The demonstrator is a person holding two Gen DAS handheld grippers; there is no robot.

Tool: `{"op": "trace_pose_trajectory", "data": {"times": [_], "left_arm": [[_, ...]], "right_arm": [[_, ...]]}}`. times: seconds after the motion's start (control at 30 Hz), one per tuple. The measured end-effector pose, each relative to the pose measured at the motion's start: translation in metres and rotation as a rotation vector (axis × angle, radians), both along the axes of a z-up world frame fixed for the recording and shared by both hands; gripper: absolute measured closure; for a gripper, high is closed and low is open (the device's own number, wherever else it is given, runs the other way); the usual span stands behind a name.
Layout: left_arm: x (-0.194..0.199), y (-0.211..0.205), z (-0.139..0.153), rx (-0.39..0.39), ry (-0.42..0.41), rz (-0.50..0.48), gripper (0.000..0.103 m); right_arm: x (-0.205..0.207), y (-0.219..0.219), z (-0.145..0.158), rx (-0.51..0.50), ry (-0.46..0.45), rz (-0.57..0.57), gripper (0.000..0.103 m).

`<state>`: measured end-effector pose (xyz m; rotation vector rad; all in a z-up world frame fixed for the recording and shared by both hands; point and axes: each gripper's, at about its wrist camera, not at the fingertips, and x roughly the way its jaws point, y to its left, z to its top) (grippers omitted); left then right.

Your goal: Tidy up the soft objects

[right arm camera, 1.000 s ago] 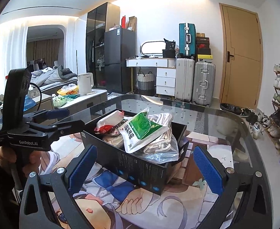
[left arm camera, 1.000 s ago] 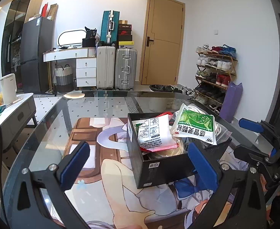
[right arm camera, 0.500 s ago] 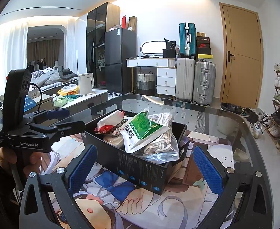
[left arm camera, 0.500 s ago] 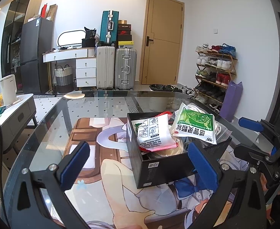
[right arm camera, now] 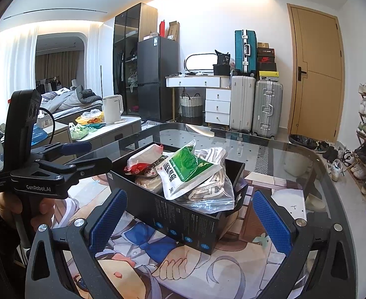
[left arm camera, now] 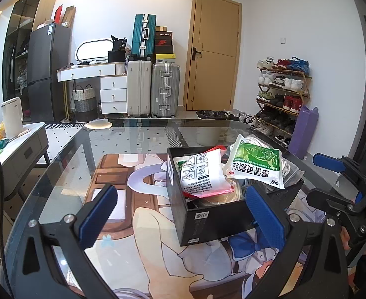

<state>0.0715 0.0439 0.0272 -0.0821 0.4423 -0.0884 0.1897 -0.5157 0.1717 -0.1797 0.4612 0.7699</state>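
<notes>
- left gripper (left arm camera: 180, 214) hangs low over the glass table (left arm camera: 123, 139), fingers spread wide with nothing between them; it sits back from the black box (left arm camera: 215, 219), likely so the camera takes in the whole pile.
- the illustrated mat (left arm camera: 138, 199) lies under the glass, and the box stands on the glass over it, near the table's right side in the left view.
- inside the box, the white and red packet (left arm camera: 202, 174) leans against the near-left wall, propped on the things below it.
- next over, the green and white pouch (left arm camera: 255, 164) lies tilted on top, its edge poking past the rim; the heap is too tall for it to lie flat.
- beneath it, the clear bag of white cord (right arm camera: 207, 186) bulges up and over the box's side, soft enough to slump.
- right gripper (right arm camera: 190, 219) faces the box's long side, blue pads apart and empty, the box corner sitting between them in the picture.
- my read: everything soft is already in the box, and both tools look pulled clear rather than reaching in.
</notes>
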Motion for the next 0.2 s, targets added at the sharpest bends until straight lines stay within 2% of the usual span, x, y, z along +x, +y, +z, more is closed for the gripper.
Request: {"op": "trace_pose_trajectory", "data": {"times": [0.2], "left_arm": [[-0.0012, 0.0022, -0.0004, -0.008, 0.001, 0.004, 0.000]], "right_arm": [[0.0003, 0.0001, -0.0001, -0.001, 0.000, 0.000, 0.001]]}}
